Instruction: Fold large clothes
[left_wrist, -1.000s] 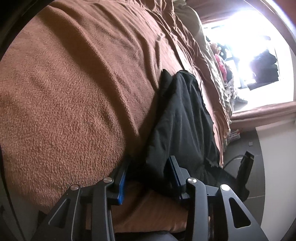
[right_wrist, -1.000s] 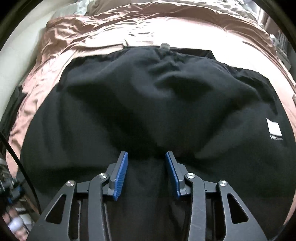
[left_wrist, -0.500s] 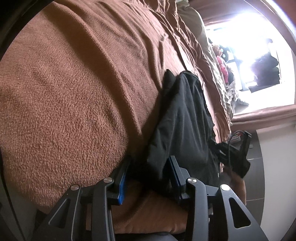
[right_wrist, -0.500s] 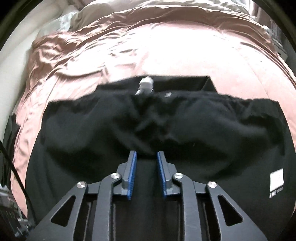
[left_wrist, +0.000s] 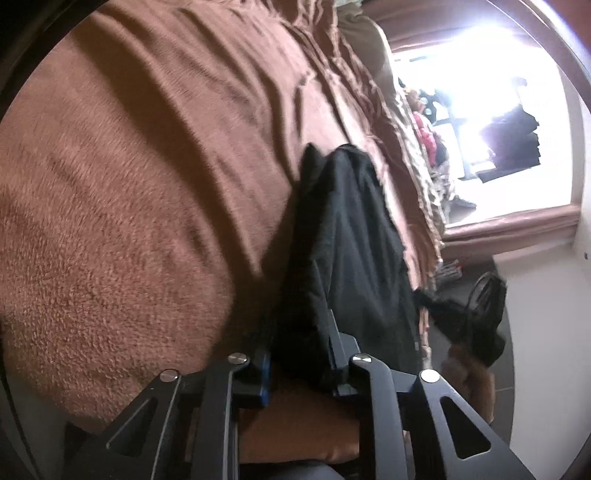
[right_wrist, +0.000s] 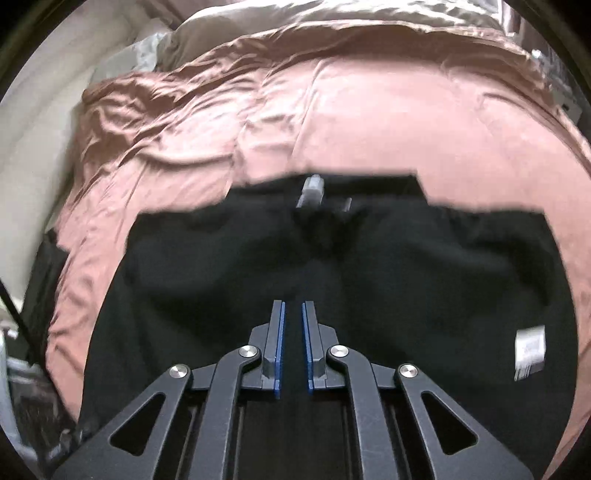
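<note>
My left gripper (left_wrist: 299, 339) is closing, with a thick bunch of the black garment (left_wrist: 347, 236) between its jaws and the fabric filling the gap from pad to pad, so I read it as gripping the cloth. My right gripper (right_wrist: 292, 332) is closing too; a narrow dark slit is left between its blue pads (right_wrist: 281, 343), and I cannot tell from the right wrist view whether a fold is caught there or the cloth merely lies beneath. The garment is soft, matte black and lies on the bed over a pinkish-brown blanket (right_wrist: 332, 122). In the right wrist view it spreads wide and rumpled, with a straight far edge. A white label (right_wrist: 530, 350) sits near its right side, its print too blurred to read. A small grey tag or toggle (right_wrist: 312, 188) shows at the far edge. Beyond, pale pillows (right_wrist: 207, 33) lie at the head of the bed.
</note>
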